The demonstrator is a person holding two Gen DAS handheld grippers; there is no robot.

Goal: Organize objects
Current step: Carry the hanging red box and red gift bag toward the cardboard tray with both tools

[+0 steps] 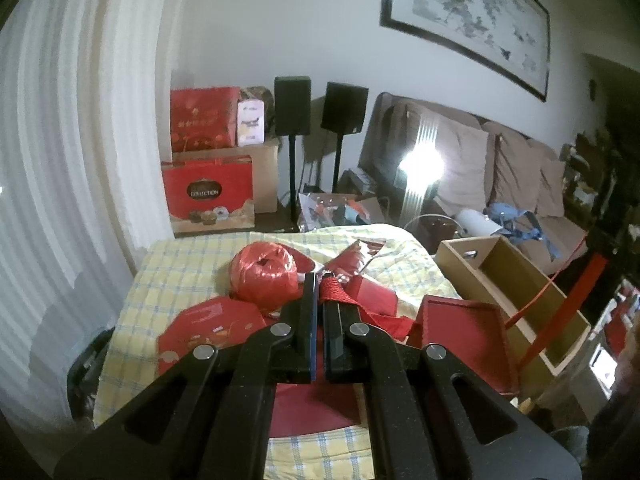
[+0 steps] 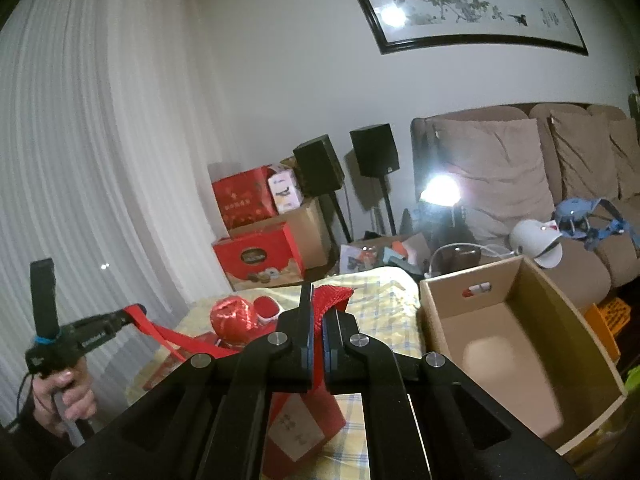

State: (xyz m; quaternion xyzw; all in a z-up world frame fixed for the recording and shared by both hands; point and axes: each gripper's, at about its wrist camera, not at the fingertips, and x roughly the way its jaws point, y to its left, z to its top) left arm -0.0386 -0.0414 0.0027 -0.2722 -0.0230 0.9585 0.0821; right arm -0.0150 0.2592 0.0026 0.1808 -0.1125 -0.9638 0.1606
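While both hand-held grippers pinch red straps (image 1: 334,292), box (image 2: 520,344) waits

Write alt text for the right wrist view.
The right tool is shut on the red cord handle of a red gift bag, lifted above a yellow checked cloth. An open cardboard box sits to its right; at left, the left tool pinches a red ribbon.

Showing a dim room in both fisheye views, edges bending and darkening into black corners. Flaring from a bright lamp (image 1: 421,166) beside the sofa (image 1: 516,168), streaking vertically; reflecting as glare on the framed painting (image 2: 460,0). Softening detail throughout.
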